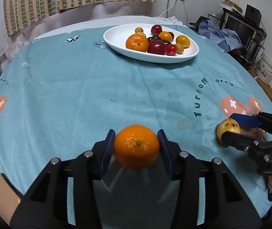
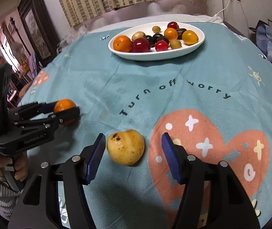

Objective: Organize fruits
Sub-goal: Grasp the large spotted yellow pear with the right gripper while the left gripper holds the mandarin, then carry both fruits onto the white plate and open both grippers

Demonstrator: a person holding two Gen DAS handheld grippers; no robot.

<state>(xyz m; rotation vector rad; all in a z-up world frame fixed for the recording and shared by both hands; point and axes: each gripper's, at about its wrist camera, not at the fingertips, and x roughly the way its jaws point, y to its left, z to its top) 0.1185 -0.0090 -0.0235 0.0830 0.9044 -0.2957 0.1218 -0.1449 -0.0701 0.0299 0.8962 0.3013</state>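
Gripping the orange (image 1: 136, 146) across its widest part, the left gripper (image 1: 136, 148) has both blue pads pressed against the rind, near the front edge of the teal tablecloth (image 1: 78, 87). The right gripper (image 2: 134, 156) stands with its jaws apart around the yellow fruit (image 2: 125, 147), which rests on the cloth; clear gaps show on both sides, so nothing is clamped.

Handling judgement: the orange is probably firm, moderately heavy and round, with a pebbled rind that gives fair friction; a hold across the middle suits it. The yellow fruit looks softer and already brown-spotted, so it likely bruises easily; light pressure on its broad flanks is advisable.

The white plate (image 1: 116, 40) sits at the far side, loaded with small red, dark and orange fruits.

View differences: the left wrist view shows pad contact on the orange; the right wrist view shows only the outer finger across it. The right wrist view alone reveals the gaps beside the yellow fruit and the hand (image 2: 10, 166) that carries the left gripper.
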